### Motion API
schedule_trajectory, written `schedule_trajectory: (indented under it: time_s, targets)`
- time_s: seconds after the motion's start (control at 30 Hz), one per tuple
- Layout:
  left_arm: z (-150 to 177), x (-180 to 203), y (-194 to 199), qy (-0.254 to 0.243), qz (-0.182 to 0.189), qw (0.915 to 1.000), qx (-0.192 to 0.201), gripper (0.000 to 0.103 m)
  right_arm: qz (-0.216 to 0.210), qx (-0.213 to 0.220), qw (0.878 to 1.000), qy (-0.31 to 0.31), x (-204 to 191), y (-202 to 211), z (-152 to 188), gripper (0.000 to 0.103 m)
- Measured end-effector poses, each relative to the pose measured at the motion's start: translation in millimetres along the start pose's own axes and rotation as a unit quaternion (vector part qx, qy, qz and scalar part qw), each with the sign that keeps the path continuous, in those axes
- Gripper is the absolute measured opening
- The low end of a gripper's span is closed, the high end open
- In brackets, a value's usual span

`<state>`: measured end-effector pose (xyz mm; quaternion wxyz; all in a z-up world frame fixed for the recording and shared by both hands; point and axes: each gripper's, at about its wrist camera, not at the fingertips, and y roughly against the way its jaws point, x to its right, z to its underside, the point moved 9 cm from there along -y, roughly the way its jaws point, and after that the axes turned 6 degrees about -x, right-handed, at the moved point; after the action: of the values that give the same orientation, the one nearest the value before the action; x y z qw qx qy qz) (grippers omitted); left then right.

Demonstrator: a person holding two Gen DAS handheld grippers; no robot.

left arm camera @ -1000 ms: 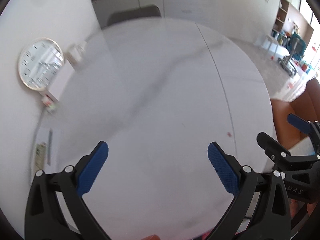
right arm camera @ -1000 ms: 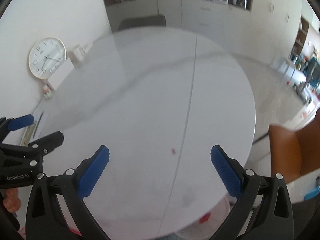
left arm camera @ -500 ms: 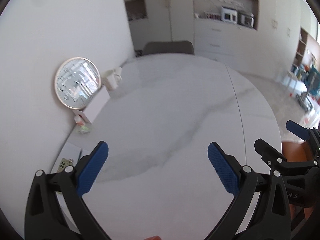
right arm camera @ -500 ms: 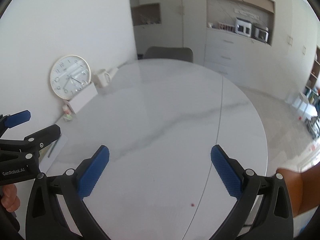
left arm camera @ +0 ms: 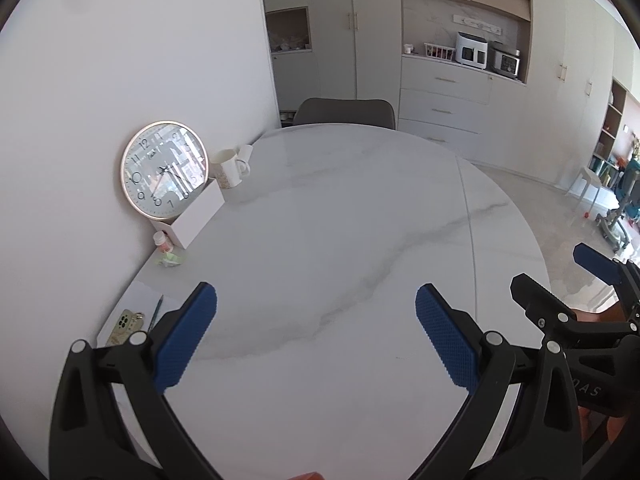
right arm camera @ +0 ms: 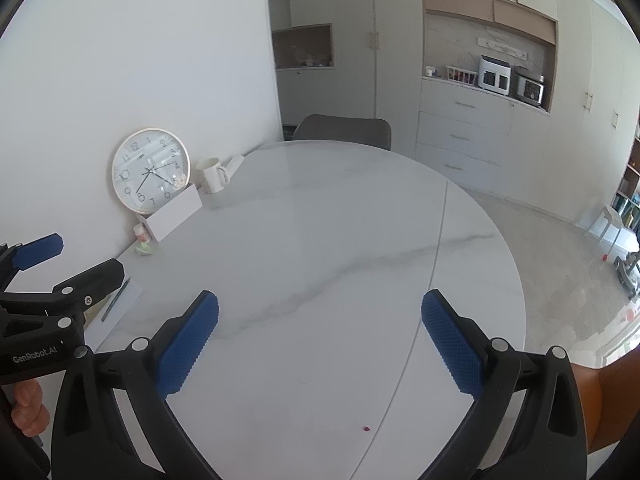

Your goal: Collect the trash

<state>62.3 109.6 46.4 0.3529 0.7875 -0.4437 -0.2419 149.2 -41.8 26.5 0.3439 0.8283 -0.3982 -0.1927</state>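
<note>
Yonder, green wrapper (left arm camera: 171,259) lies beyond left fingers (left arm camera: 186,340).

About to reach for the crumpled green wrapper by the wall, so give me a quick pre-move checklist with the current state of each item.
1. Left gripper open and empty: ok.
2. Right gripper open and empty: ok.
3. Green wrapper in view, lying free on the table: ok.
4. Path across the tabletop to it unobstructed: ok.
5. Small bottle right beside the wrapper, knock risk: not ok.
6. Bin for the trash in view: cannot tell; none visible.
</note>
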Motion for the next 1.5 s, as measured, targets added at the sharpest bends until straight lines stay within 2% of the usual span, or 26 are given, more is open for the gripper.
schedule_trajectory:
  time_s: [0.5,1.5]
  targets:
    - [3,30,1,-0.027,0.005,0.9996,0.001,0.096,0.02,0.0,0.999,-0.028,35,13,13,0.101]
    - [9,34,-4,-0.029,0.011,0.9995,-0.007,0.096,0.022,-0.005,0.999,-0.036,41,13,17,0.101]
